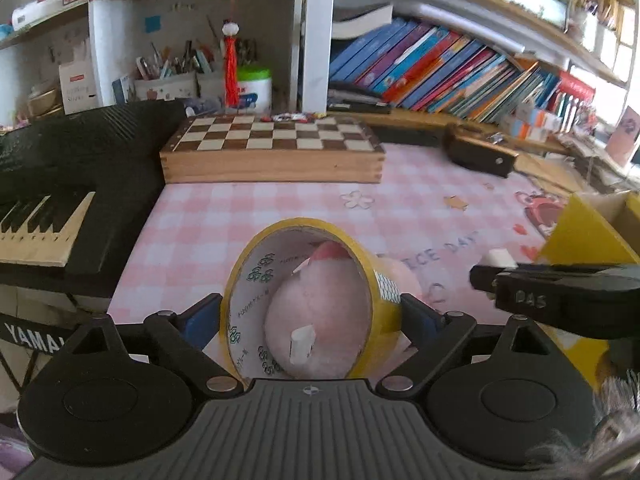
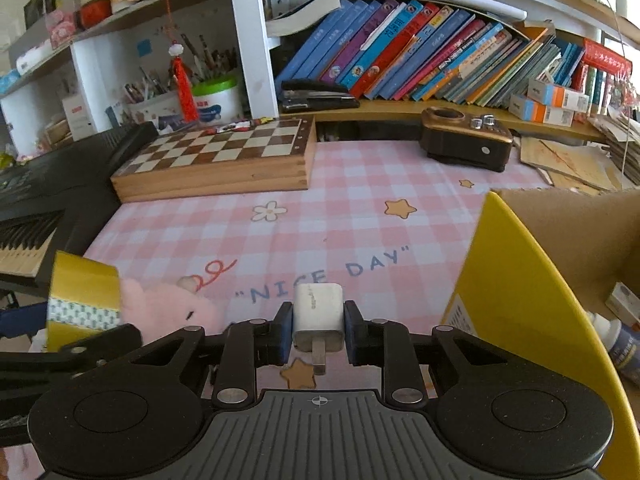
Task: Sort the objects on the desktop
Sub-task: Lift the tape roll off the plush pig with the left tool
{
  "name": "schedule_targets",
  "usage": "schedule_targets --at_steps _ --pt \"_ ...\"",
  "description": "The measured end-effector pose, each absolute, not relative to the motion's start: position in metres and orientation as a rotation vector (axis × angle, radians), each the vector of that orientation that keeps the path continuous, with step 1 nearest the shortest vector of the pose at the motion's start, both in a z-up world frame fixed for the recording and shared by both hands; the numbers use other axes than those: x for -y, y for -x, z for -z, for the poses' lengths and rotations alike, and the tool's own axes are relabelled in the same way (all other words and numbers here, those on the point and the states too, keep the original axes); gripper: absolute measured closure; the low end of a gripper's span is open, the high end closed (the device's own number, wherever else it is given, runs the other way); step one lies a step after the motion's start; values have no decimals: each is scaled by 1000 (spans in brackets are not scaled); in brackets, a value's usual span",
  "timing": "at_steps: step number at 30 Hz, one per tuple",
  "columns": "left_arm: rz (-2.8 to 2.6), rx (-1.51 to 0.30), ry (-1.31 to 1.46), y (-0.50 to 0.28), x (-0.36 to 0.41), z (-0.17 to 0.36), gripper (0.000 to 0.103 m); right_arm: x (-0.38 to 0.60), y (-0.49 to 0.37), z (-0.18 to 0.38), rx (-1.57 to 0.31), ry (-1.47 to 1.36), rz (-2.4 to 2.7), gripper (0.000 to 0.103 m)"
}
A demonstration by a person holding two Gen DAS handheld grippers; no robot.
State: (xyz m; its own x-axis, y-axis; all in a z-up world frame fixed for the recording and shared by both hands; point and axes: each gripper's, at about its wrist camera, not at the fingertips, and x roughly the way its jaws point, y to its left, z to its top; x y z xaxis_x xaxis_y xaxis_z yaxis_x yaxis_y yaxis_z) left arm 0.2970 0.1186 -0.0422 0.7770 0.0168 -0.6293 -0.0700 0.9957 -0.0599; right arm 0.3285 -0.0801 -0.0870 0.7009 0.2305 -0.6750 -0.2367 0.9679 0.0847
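My left gripper (image 1: 310, 316) is shut on a yellow tape roll (image 1: 384, 280), held upright above the pink checked desk mat (image 1: 260, 208). A pink plush toy (image 1: 320, 320) shows through the roll's hole, lying on the mat behind it. My right gripper (image 2: 318, 328) is shut on a white charger plug (image 2: 318, 316), its metal prong pointing back at the camera. The right gripper (image 1: 492, 268) with the plug also shows in the left wrist view. The tape roll (image 2: 82, 296) and plush toy (image 2: 168, 304) show at the left of the right wrist view.
A yellow cardboard box (image 2: 520, 280) stands open at the right, with small bottles inside. A wooden chess box (image 2: 224, 160) lies at the back, a black keyboard (image 1: 60, 184) at the left, a brown radio (image 2: 466, 142) at the back right. Shelves of books rise behind.
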Motion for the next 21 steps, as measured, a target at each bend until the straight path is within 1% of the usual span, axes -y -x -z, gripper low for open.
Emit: schedule_targets --at_steps 2,4,5,7,10,12,21 --pt "-26 -682 166 -287 -127 42 11 84 -323 88 -760 -1 -261 79" --pt "-21 -723 343 -278 -143 47 11 87 -317 88 -762 1 -262 79" --pt "-12 -713 411 -270 -149 48 11 89 -315 87 -761 2 -262 79" --pt "-16 -704 380 -259 -150 51 11 92 -309 87 -761 1 -261 79" --pt "-80 -733 156 -253 -132 52 11 95 -303 86 -761 9 -267 79" --pt "-85 -731 120 -249 -130 51 11 97 -299 86 -767 8 -274 79" --pt "-78 -747 382 -235 -157 57 8 102 -282 83 -782 10 -316 79"
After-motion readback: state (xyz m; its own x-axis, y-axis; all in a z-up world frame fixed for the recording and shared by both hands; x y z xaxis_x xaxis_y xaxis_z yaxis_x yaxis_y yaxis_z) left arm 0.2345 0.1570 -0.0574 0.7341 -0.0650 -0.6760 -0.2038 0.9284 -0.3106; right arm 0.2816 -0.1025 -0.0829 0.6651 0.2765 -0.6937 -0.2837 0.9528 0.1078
